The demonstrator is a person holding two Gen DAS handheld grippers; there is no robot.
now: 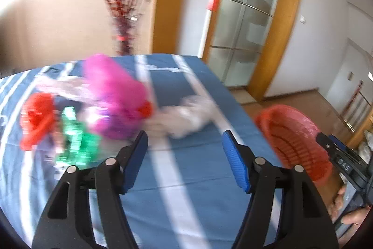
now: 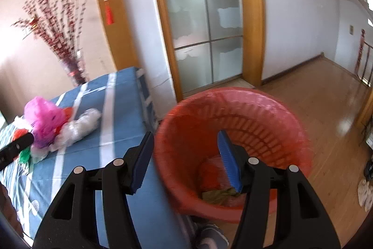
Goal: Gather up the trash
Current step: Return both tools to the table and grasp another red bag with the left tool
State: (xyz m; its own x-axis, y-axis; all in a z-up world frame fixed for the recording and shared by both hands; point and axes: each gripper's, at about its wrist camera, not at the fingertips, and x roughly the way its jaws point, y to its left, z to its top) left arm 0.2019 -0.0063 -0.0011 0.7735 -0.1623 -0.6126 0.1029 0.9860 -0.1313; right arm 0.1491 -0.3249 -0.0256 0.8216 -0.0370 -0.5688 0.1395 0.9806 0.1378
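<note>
Fingers of the left gripper (image 1: 185,144) stand apart over the blue cloth (image 1: 186,169), holding nothing. The right gripper (image 2: 185,146) gapes empty above the red bin (image 2: 275,113).

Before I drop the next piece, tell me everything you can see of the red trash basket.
The red trash basket is a round plastic bin with slotted walls, lined with a thin reddish bag folded over its rim. It stands upright on the wooden floor, close beside the blue-covered table; whether they touch is unclear. Inside lie crumpled red plastic and olive-green scrap. The open right gripper hangs above its mouth, holding nothing.
</note>
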